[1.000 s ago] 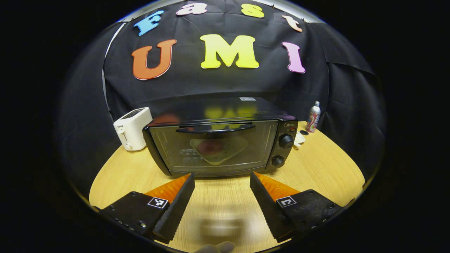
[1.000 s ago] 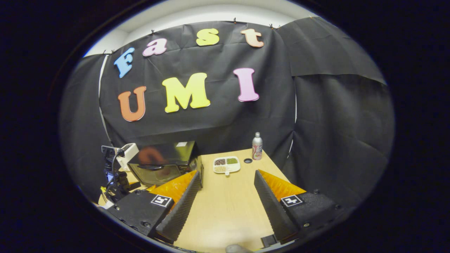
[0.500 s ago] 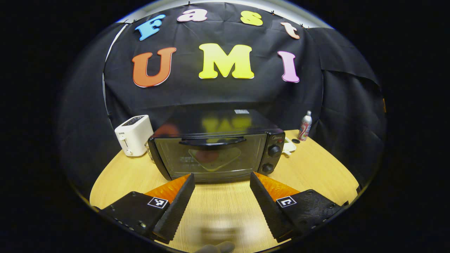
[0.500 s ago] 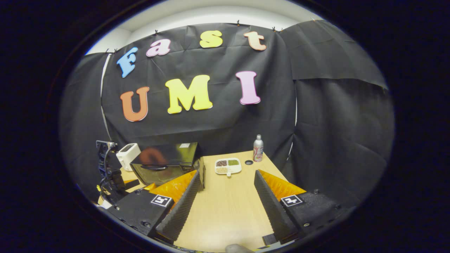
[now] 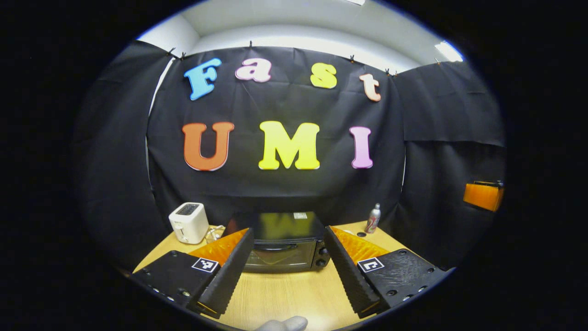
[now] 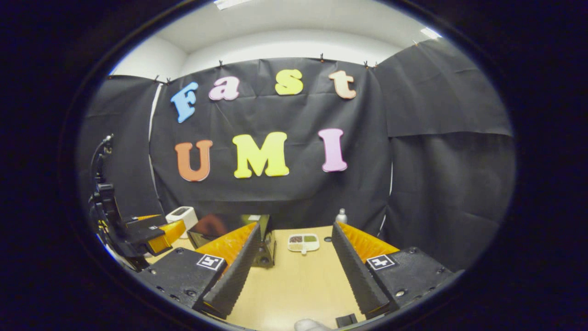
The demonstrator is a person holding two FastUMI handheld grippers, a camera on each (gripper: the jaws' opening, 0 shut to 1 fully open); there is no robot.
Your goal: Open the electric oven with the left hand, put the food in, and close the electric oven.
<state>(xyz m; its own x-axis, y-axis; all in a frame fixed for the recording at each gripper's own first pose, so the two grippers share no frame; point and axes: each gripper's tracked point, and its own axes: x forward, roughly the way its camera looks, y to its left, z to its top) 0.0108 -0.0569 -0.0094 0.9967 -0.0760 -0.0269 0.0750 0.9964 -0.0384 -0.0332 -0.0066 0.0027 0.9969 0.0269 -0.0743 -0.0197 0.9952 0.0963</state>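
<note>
Oven first: the black, boxy electric oven (image 5: 281, 242) with a glass door stands on the light wooden desk (image 5: 285, 294), door shut, its dark bar handle lying crosswise along the door's upper edge. It sits straight ahead of the left tool (image 5: 287, 257), well apart, framed between that tool's fingers, which stand spread and hold nothing. In the right gripper view the oven (image 6: 266, 239) lies ahead and to the left, so the left tool appears the nearer. The right tool (image 6: 294, 266) is likewise spread and empty. Contents behind the glass cannot be made out. A white divided tray (image 6: 303, 242) beside the oven holds dark, green and pale portions in separate compartments. Also present: a white toaster (image 5: 189, 222) left of the oven and a slim metal bottle (image 5: 373, 219) at the desk's far right.
</note>
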